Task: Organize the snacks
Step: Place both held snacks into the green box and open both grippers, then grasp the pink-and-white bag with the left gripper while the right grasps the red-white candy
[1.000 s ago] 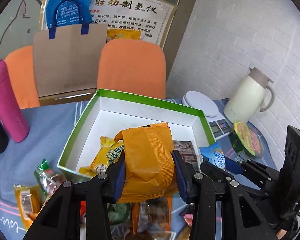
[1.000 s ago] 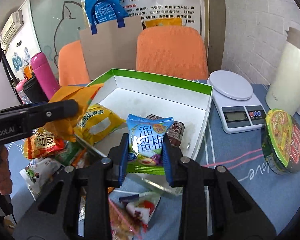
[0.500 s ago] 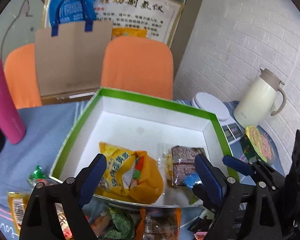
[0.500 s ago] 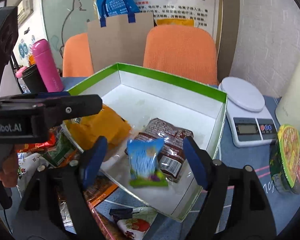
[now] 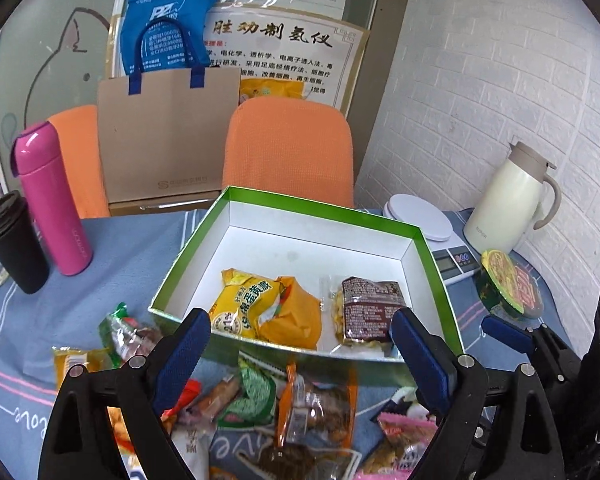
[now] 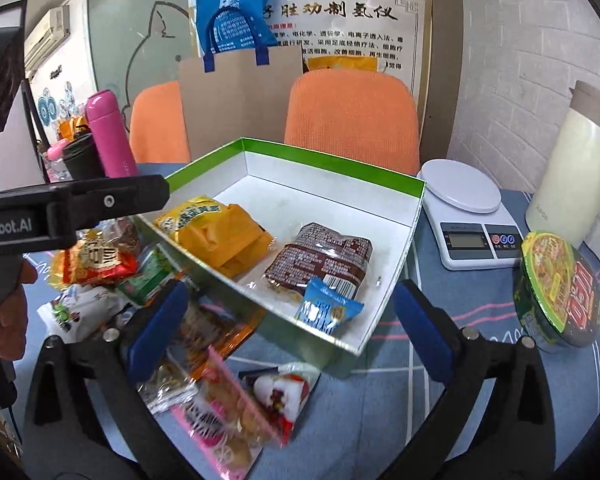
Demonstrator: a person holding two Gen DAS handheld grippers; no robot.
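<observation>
Crinkly foil and plastic make up nearly everything to be sorted: a loose heap of snack packets lies on the blue-clothed desk at about 6 o'clock from the green-rimmed box, touching its near wall. Inside the box sit a yellow-orange packet at 7 o'clock, a dark brown packet at 5 o'clock, and, seen from the right wrist, a small blue packet in the near corner. Both the left gripper and the right gripper hang over the heap with jaws spread wide and nothing between them. These packets should be light, puffed with air, slick and easily crushed, so I judge a gentle pinch across a flat sealed edge or the middle of a pouch would hold best. The orange-banded clear packet lies on top, nearly between the left jaws, and looks the easiest pick. A cup noodle bowl at 3 o'clock is stiffer and bulkier.
</observation>
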